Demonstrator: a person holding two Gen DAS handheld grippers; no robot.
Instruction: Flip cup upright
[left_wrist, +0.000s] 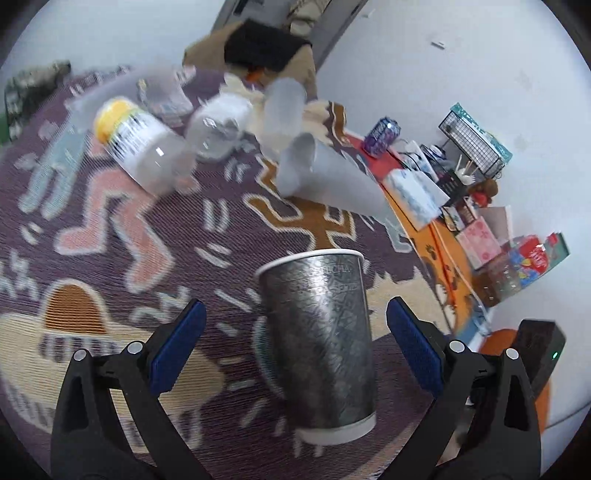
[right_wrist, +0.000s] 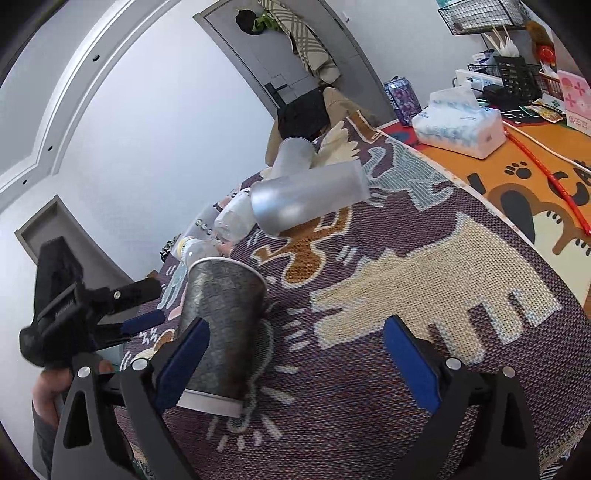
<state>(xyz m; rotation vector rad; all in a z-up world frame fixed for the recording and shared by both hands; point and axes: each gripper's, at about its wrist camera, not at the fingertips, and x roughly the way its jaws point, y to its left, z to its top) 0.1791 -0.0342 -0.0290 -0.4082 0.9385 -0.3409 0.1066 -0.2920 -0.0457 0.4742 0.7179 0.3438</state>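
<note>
- The silver paper cup is standing on the patterned woven rug covering the tabletop, white-rimmed mouth up, white base down, so it looks upright already.
- Left gripper is spread wide open with the cup sitting between its blue pads, not touching either one.
- Right gripper is wide open too; the cup is just by its left pad, can't tell if they touch.
- Farther back, two frosted plastic cups lie on their sides, next to a clear bottle with a yellow cap.
- Far right there's a tissue pack on an orange paw-print mat.
</note>
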